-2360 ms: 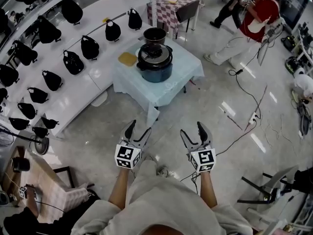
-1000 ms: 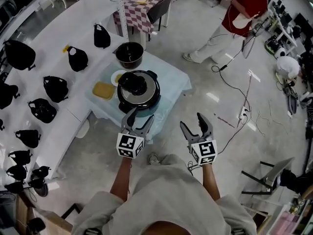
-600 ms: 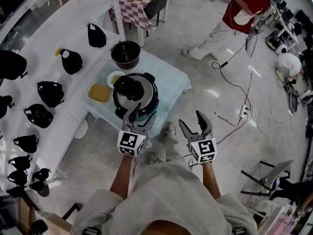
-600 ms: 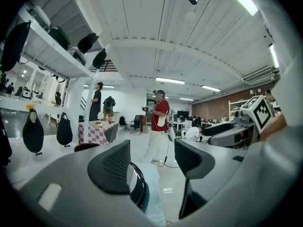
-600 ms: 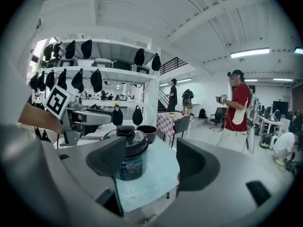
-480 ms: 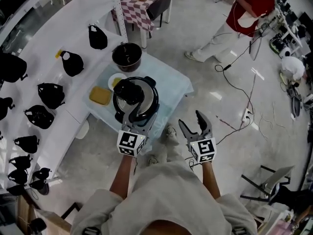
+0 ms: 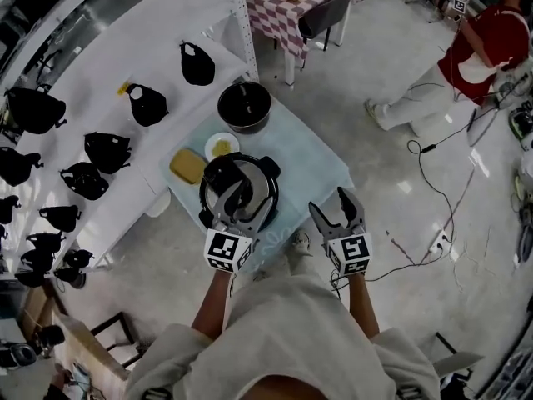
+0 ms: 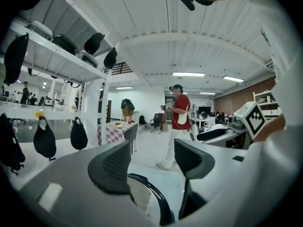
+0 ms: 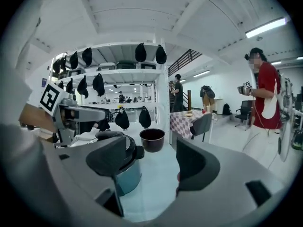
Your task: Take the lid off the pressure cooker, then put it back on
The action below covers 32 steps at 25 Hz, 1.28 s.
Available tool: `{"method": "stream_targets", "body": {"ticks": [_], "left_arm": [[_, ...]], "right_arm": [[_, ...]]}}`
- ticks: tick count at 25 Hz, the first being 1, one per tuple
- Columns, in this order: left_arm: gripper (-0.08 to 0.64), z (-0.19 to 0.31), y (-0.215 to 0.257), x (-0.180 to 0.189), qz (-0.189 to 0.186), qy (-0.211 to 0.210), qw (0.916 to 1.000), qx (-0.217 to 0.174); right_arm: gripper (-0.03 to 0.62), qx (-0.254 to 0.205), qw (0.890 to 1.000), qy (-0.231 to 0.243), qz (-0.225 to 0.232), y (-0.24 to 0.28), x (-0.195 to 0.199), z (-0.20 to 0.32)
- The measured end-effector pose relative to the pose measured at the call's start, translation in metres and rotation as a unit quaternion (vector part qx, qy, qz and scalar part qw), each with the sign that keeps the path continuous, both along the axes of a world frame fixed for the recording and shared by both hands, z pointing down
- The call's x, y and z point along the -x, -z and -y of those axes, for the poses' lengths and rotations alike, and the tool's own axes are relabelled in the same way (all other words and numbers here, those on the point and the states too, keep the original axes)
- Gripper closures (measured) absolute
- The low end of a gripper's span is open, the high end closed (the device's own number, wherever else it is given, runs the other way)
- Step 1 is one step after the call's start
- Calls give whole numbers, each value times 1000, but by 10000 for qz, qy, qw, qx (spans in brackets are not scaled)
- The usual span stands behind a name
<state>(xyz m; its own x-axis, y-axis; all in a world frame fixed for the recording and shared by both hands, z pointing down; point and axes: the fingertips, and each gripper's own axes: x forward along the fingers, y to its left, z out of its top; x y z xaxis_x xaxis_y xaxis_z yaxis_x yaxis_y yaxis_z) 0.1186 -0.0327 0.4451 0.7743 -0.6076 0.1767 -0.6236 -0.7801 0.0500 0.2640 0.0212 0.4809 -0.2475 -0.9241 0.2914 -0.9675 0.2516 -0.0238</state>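
Observation:
The pressure cooker point(image 7: 218, 192) stands on a small table with a light blue cloth point(image 7: 308, 165). Its silver lid point(image 7: 254, 180), with a black rim and black handle, sits on it. My left gripper point(image 7: 240, 207) hangs open just above the near side of the lid, apart from it. The lid's black rim point(image 8: 154, 197) shows below the left gripper point(image 8: 151, 162). My right gripper point(image 7: 331, 207) is open and empty at the table's near right edge. In the right gripper view the blue-bodied cooker point(image 9: 124, 171) is left of the right gripper point(image 9: 151, 162).
A black inner pot point(image 7: 244, 105), a white dish point(image 7: 221, 146) and a yellow pad point(image 7: 188, 167) share the table behind the cooker. White shelves with black bags point(image 7: 107, 150) run along the left. A checkered table point(image 7: 287, 11), a person in red point(image 7: 491, 44) and floor cables point(image 7: 441, 215) lie beyond.
The person has walked up to the table. The cooker now lies right under the left gripper, and the right gripper has reached the table's edge. Both stay open.

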Motion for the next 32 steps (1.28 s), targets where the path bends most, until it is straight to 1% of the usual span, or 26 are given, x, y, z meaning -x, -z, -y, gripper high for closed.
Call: {"method": "stream_targets", "body": {"ticks": [3,5,7,9,13,16,20,22,25,28,32], "left_arm": [[287,18,1,-3,80,430,9990,16],[287,29,2,2,119,759,9970,25],[287,36,2,12,177,1146,9932,54],[287,38,2,26,253,1550,9876,75],[287,34,-2,67,413,2349,9711,106],[288,25,-7,103,417,2826,9581,204],[290,9,-13,148,321,3434,9382,299],[290,1,-21,169,258,3605,9317,370],[290,-3,-37,194,108,3695,9280,468],[290,1,-51,213,-88,3648,9293,564],[290,4,-66,238,-276,3472,9349,685]], "right_arm": [[282,26,9990,432,130,-3,-4,27],[282,71,9968,761,215,-7,1,43],[282,126,9928,1152,300,-10,10,59],[282,161,9863,1601,365,-13,24,73],[282,134,9668,2520,405,-18,67,95],[282,160,9534,2981,436,-21,102,99],[282,117,9321,3600,369,-17,150,101],[282,126,9263,3751,324,-17,172,96],[282,103,9214,3882,147,-17,195,92],[282,113,9242,3816,-94,-16,212,96],[282,154,9316,3615,-338,-16,234,95]]}}
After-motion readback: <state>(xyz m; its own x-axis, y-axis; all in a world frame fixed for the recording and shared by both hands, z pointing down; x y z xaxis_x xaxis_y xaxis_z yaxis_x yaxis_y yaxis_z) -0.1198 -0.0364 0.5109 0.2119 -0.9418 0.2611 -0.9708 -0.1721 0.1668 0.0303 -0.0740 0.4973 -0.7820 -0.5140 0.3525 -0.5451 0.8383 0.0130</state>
